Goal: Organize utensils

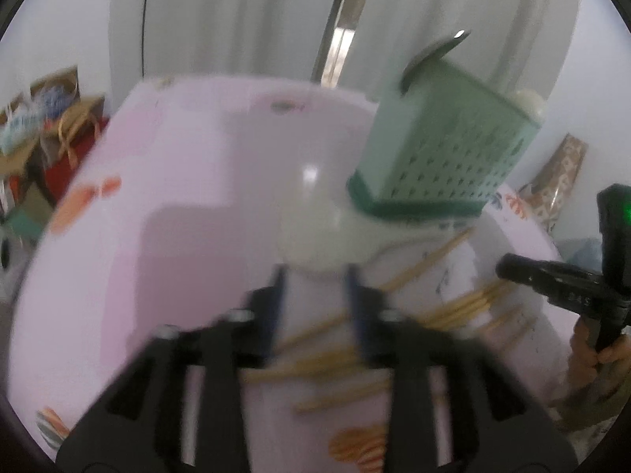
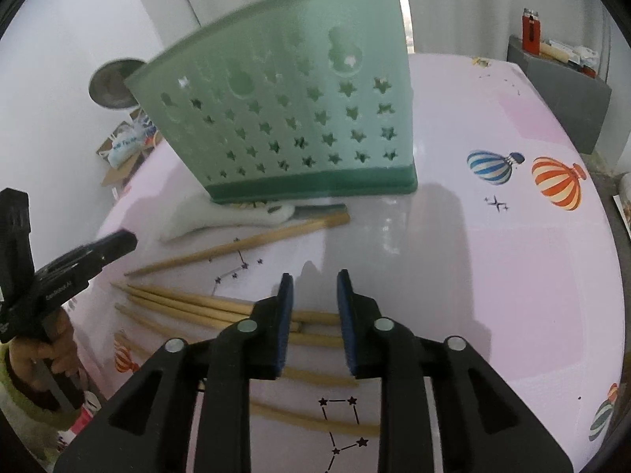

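Chopsticks (image 2: 221, 307) lie loose on the pink surface (image 2: 493, 276), so we judge the task hardly begun: none stand in the green holder (image 2: 299, 126), where only a metal utensil (image 1: 434, 55) shows above the rim. Most have their long axis running from 9 to 3 o'clock in the right wrist view, under our right tool (image 2: 315, 311), whose jaws are narrowly apart and hold nothing. Our left tool (image 1: 315, 295) is blurred, apparently also apart and empty. A white spoon (image 2: 221, 220) lies at the holder's foot.
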The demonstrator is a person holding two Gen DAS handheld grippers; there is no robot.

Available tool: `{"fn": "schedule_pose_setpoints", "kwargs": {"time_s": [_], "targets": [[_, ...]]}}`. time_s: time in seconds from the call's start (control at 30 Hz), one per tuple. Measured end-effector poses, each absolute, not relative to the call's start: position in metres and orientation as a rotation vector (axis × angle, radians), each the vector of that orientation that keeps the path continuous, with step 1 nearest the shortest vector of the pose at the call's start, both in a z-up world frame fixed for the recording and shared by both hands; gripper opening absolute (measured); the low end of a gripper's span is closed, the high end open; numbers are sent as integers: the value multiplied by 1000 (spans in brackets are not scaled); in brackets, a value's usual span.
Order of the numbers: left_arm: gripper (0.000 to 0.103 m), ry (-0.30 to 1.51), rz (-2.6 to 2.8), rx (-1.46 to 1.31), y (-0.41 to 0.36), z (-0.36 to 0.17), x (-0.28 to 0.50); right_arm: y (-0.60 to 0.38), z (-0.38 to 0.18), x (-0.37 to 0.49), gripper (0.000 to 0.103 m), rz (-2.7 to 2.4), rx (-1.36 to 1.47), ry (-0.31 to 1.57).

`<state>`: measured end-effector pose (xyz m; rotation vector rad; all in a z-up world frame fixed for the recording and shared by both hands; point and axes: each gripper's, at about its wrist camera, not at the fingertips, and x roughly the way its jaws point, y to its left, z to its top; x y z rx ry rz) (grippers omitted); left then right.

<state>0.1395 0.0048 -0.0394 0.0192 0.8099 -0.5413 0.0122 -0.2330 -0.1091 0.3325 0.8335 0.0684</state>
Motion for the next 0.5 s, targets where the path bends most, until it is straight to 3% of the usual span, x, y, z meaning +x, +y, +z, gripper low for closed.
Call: {"fn": "schedule_pose_setpoints", "kwargs": {"time_s": [0.07,0.5], "targets": [[55,774,-538,103,-9,-35,144,-233,-106,10,27,71,335,822],[60,799,-590,528,-67,-56,156,-243,-100,3,29,80,371,789]]}}
